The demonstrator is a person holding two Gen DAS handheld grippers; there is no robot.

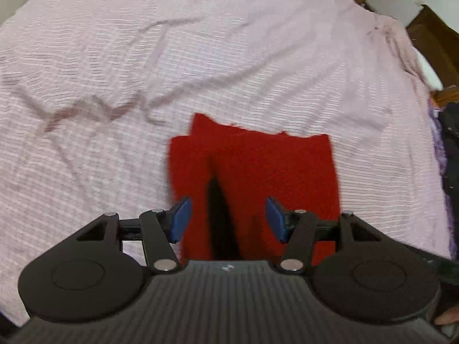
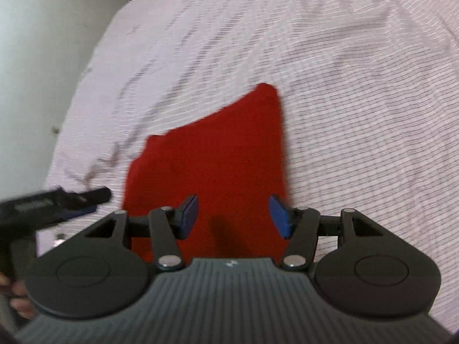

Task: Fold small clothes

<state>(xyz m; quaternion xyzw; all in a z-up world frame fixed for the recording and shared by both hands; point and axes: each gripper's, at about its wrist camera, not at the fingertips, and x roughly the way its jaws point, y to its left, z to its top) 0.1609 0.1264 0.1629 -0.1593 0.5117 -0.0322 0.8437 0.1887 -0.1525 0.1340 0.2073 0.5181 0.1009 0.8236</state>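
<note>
A small red garment (image 1: 258,172) lies flat on the pink striped bedsheet (image 1: 143,57), with a dark fold or gap running down its near part. My left gripper (image 1: 228,219) is open, its blue pads spread above the garment's near edge, holding nothing. In the right wrist view the same red garment (image 2: 218,154) lies folded with a slanted far edge. My right gripper (image 2: 233,218) is open over its near edge and empty. The left gripper (image 2: 71,200) shows blurred at the left of the right wrist view, beside the garment.
The bedsheet (image 2: 358,86) is wrinkled, most at the left in the left wrist view. A wooden bed frame (image 1: 430,37) and dark purple cloth (image 1: 447,149) lie at the right edge. A white wall (image 2: 34,43) stands left of the bed.
</note>
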